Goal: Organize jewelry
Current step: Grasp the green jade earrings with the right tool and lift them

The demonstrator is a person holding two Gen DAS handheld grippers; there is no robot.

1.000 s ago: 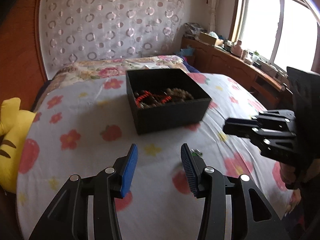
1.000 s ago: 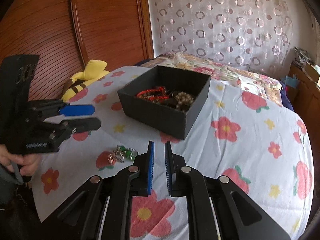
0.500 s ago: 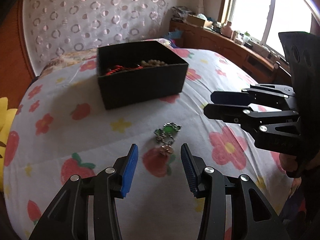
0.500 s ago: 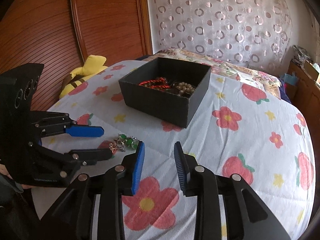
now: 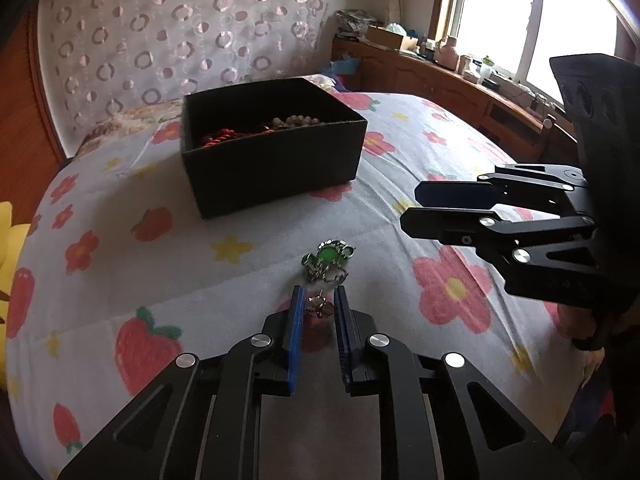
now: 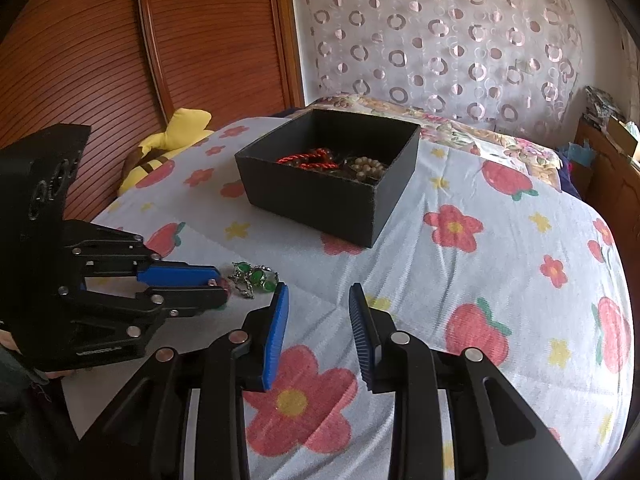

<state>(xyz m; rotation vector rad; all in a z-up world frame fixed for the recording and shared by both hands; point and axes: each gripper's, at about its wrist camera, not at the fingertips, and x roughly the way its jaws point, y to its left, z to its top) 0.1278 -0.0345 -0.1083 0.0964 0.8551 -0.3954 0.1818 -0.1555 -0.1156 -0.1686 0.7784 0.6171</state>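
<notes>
Left claw: I see my left claw [image 5: 318, 304] low over the bed, its blue pads narrowed around the near end of the green bracelet [image 5: 326, 266]; a small gap shows each side of the pink charm between them, so I cannot tell if they grip it yet.
Left claw, other view: from the right wrist camera the same claw [image 6: 218, 286] lies beside the bracelet [image 6: 254, 276], tips at its pinkish end.
Right claw: my right claw [image 6: 318, 300] is spread wide and holds nothing, above the sheet just beside the bracelet; in the left camera it [image 5: 410, 210] hangs off to the right.
Bracelet: green stones and silver links, lying on the flowered bedsheet [image 6: 460, 280] between the black box [image 6: 332, 184] and the near edge of the bed.
Box: open-topped, on the bed farther toward the head, well apart from the bracelet; I see red cord jewelry [image 6: 310, 160] and a string of tan beads [image 6: 366, 168] inside it.
Left edge of the bed: a yellow plush toy [image 6: 172, 136] against the wooden panel [image 6: 140, 60].
Head of the bed: a curtain [image 6: 440, 40] with ring patterns.
</notes>
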